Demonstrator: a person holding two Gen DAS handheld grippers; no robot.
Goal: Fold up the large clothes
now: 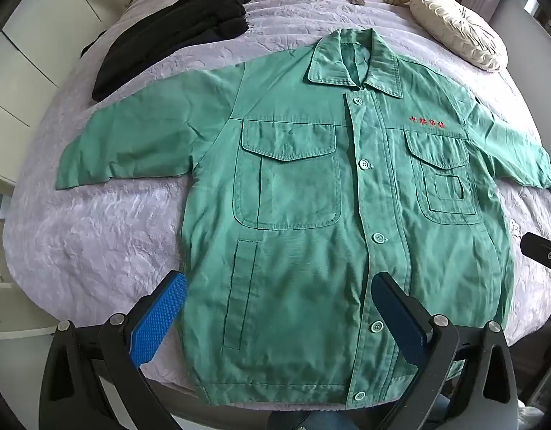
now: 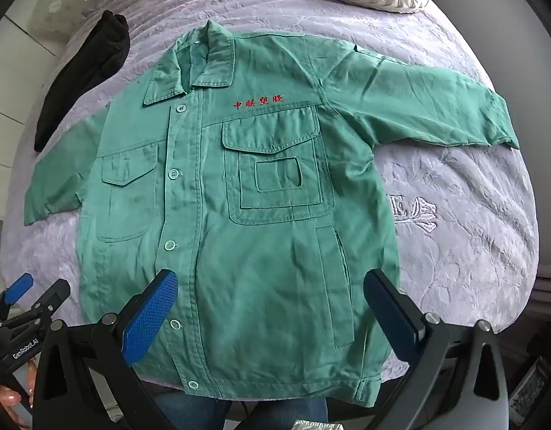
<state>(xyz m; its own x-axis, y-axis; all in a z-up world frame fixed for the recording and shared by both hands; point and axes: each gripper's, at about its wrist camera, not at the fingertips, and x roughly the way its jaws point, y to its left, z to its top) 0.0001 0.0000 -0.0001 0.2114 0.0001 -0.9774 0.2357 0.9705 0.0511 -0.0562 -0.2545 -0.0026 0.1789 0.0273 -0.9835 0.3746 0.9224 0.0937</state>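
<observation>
A folded black garment (image 1: 175,32) lies at the far left of the lilac bedspread (image 1: 96,236). The green work jacket (image 1: 311,215) lies flat, buttoned, sleeves outspread. Above its hem the left gripper (image 1: 279,308) and right gripper (image 2: 272,304) hang spread wide, pinching nothing. A cream cushion (image 1: 458,28) sits far right.

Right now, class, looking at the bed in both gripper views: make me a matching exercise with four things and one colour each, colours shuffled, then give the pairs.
Things:
1. jacket
2. folded clothes
3. pillow
4. bedspread

Colours:
A. cream
B. lilac
C. green
D. black

Pairs: 1-C, 2-D, 3-A, 4-B
</observation>
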